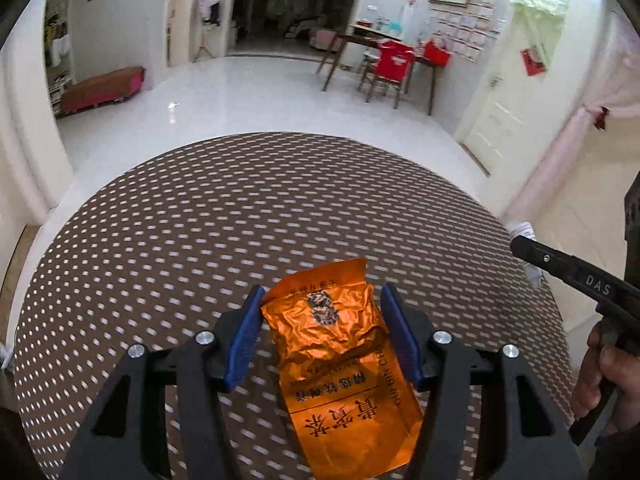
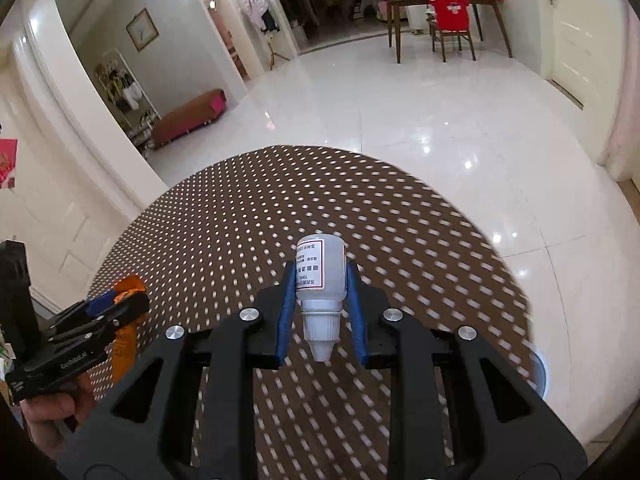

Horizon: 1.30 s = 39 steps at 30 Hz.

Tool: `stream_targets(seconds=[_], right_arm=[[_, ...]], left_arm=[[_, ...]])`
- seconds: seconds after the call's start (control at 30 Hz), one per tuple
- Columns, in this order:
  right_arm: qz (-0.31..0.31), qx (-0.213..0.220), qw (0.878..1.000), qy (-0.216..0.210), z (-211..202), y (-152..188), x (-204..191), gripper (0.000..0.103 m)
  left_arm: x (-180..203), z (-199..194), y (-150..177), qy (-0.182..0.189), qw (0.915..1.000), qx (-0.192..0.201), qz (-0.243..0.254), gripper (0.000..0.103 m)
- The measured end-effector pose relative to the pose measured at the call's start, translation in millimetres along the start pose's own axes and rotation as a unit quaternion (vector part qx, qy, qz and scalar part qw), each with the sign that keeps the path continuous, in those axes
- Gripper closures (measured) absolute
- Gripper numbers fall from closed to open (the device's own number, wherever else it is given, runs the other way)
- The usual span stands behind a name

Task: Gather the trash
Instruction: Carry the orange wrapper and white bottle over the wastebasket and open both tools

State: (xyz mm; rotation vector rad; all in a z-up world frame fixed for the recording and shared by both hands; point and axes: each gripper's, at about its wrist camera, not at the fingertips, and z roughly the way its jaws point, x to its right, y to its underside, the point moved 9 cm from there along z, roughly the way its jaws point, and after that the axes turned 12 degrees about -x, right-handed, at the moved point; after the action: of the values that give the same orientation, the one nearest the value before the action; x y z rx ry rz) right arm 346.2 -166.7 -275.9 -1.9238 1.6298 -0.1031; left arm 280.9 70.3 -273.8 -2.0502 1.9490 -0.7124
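A crumpled orange foil tea packet [image 1: 340,356] with Chinese print is held between the blue pads of my left gripper [image 1: 322,300], above the round brown perforated table [image 1: 200,220]. My right gripper [image 2: 318,276] is shut on a small white plastic bottle [image 2: 320,276], cap end toward the camera, held over the same table [image 2: 400,220]. The left gripper with the orange packet [image 2: 122,344] shows at the left of the right wrist view. The right gripper's black body [image 1: 580,280] shows at the right edge of the left wrist view, with a bit of the white bottle [image 1: 524,232] beyond it.
The table stands on a glossy white tiled floor [image 2: 400,100]. A white round rim [image 2: 540,372] shows below the table's right edge. Far off are a wooden table with a red-covered chair [image 1: 390,68], a brown bench [image 1: 100,88] and a white door [image 1: 508,100].
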Motion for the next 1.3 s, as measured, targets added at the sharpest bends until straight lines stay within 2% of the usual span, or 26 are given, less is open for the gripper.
stream_targets(seconds=[0.3,0.63,0.83,0.97,1.17,1.2,1.23,1.27,1.3], right_arm=[[0.049,0.040,0.998,-0.014,-70,25,56,0.079],[0.151,0.072,0.986,0.020,-120,70,166,0.079],[0.222,0.053,0.973,0.041,-116,119,229,0.079],[0.253,0.038,0.966,0.043,-108,137,262,0.079],[0.290,0.007,0.957,0.021,-81,157,302,0.077],[0.297,0.003,0.955,0.010,-75,159,311,0.073],[0.303,0.001,0.953,0.006,-71,162,315,0.051],[0.314,-0.001,0.949,0.004,-68,165,322,0.033],[0.323,-0.001,0.946,0.005,-68,167,328,0.030]], left_arm=[[93,-20,12,0.033,0.9971,0.009,0.068,0.045],[204,-16,32,0.071,0.9870,-0.006,0.144,0.045],[266,2,55,0.089,0.9755,-0.030,0.199,0.045],[304,15,63,0.096,0.9681,-0.040,0.228,0.045],[352,43,74,0.097,0.9578,-0.063,0.263,0.045],[357,51,74,0.096,0.9562,-0.071,0.267,0.045],[363,55,75,0.097,0.9548,-0.077,0.270,0.045],[369,61,78,0.096,0.9531,-0.083,0.275,0.045],[375,67,80,0.095,0.9514,-0.088,0.279,0.045]])
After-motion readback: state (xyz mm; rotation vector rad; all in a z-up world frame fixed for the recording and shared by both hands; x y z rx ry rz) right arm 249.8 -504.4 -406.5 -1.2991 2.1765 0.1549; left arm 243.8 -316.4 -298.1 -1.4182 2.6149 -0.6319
